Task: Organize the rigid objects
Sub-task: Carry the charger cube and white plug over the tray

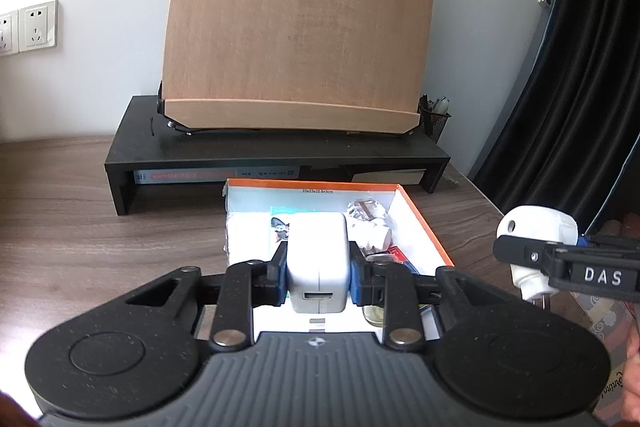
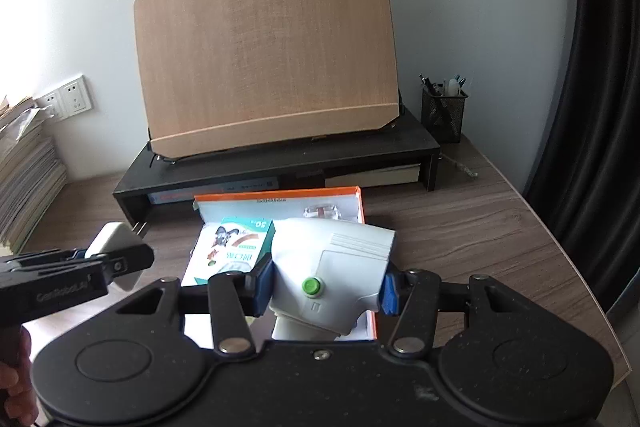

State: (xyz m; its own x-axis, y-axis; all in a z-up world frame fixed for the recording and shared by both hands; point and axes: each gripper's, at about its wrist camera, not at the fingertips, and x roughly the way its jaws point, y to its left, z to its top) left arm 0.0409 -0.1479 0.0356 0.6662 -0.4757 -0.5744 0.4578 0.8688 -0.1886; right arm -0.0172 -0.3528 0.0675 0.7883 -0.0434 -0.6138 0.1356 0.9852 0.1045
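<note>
Desk: wood-grain desk (image 1: 100, 195) against a pale wall.
Left gripper (image 1: 319, 267): fingers clamped on a white charger (image 1: 318, 259), held above the box; its port end faces the camera, long axis pointing away.
Right gripper (image 2: 326, 287): fingers closed on a white plug adapter (image 2: 336, 267), green button facing up, above the box's right side.
Box (image 1: 424, 223): open, orange-edged, holding small items.
Beyond: black riser (image 1: 280, 151) bearing a tilted wooden board (image 1: 296, 27).
</note>
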